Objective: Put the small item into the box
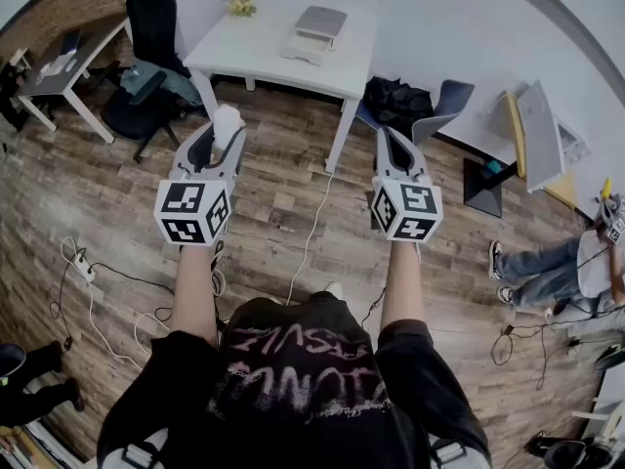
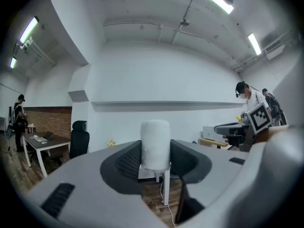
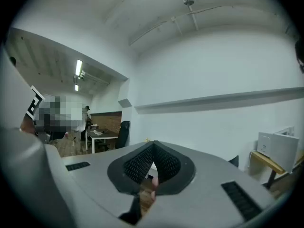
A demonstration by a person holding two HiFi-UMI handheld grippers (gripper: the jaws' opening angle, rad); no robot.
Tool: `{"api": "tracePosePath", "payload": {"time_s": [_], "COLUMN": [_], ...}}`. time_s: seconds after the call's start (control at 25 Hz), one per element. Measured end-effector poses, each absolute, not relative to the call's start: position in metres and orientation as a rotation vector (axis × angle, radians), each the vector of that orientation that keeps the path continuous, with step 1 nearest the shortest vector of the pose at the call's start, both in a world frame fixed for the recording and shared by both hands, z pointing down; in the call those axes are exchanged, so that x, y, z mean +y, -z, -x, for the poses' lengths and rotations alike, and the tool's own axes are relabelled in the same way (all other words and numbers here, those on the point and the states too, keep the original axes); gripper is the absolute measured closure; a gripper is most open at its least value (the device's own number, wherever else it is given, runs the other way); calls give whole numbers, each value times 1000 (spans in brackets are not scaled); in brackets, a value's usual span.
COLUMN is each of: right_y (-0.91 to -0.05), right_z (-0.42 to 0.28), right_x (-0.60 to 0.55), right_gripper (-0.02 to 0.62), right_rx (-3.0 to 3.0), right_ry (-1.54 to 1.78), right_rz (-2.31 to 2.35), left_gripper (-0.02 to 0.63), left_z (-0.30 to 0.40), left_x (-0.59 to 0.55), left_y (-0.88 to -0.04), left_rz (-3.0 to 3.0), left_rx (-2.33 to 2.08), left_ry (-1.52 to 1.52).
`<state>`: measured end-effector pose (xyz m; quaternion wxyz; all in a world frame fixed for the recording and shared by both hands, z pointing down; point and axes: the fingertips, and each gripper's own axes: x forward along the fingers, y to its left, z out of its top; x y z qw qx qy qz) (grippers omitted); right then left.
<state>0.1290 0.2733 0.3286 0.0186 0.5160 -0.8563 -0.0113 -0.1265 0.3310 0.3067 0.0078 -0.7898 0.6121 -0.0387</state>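
Observation:
A small white cylinder stands upright between the pads of my left gripper, which is shut on it. In the left gripper view the cylinder fills the gap of the left gripper. My right gripper is held level beside it, shut, with its fingertips meeting and nothing gripped; the right gripper shows the same in its own view. Both grippers hang above the wooden floor. A grey and white box lies on the white table ahead of them.
A black office chair and a dark desk stand at far left. A black bag and a blue-grey chair sit by the table's right end. Cables and a power strip lie on the floor. A person is at the right.

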Motion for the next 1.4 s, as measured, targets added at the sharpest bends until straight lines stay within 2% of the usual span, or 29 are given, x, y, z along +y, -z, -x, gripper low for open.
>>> {"api": "tracePosePath", "payload": {"time_s": [0.88,1.4], "right_y": [-332,-345], "right_z": [-119,-122], "right_x": [293,250], "right_gripper": [592,591], "right_rx": [-2636,-2613], "right_ry": [64,31], "right_rz": [-1620,-1623], "left_gripper": [425,425], "left_z": [139,140], "left_x": [348,305], "left_y": [-312,-323], "left_rz": [2491,2516], "left_rx": [1906,1910], "left_ry": [115,146]}}
